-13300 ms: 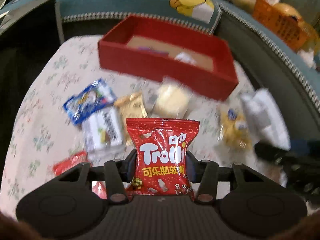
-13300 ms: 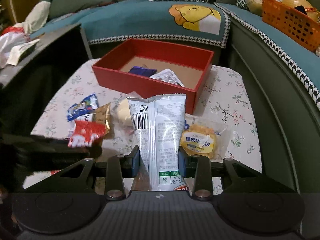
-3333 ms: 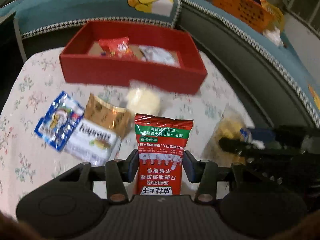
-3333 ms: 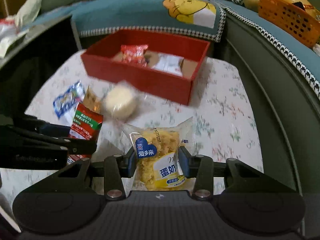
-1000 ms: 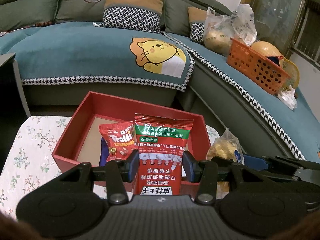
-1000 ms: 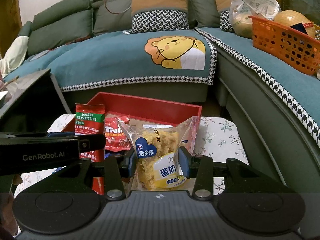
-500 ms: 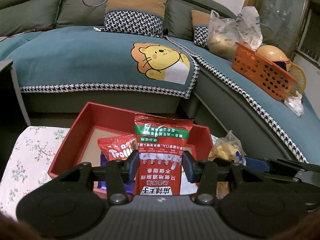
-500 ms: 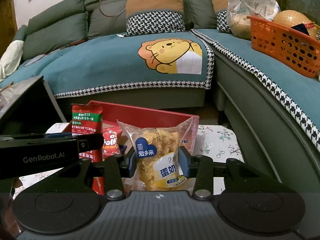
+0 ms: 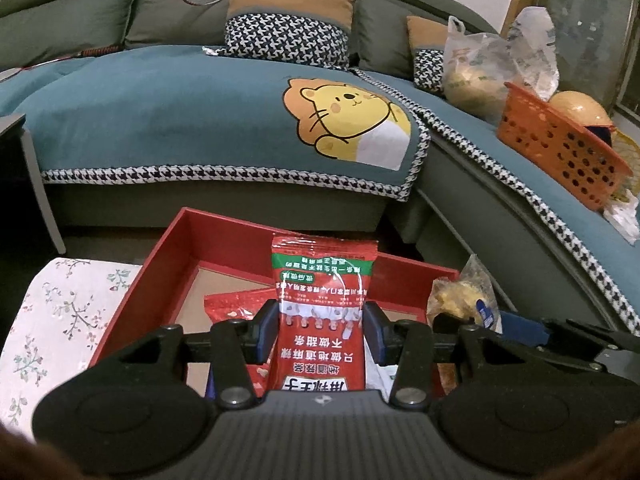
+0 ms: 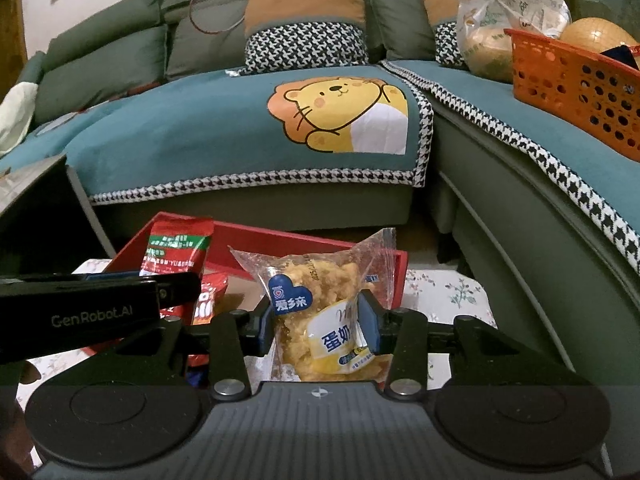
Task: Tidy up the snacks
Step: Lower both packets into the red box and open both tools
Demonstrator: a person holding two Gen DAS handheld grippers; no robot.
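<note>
The left gripper (image 9: 322,330) clamps an upright red-and-green foil snack packet (image 9: 323,312), the right gripper (image 10: 318,322) a clear-wrapped yellow cake (image 10: 320,320); both hang over the red cardboard box (image 9: 168,264), so each should release low, on bare floor

A red and green snack packet (image 9: 323,312) stands upright with its print upside down, pinched at its sides, over the open red box (image 9: 160,264) on the flowered table. A clear bag of yellow crumbly cake (image 10: 324,312) with a blue heart label is also held upright, near the box's right end. Inside the box lies a red candy packet (image 9: 234,308), partly hidden behind the held one.
</note>
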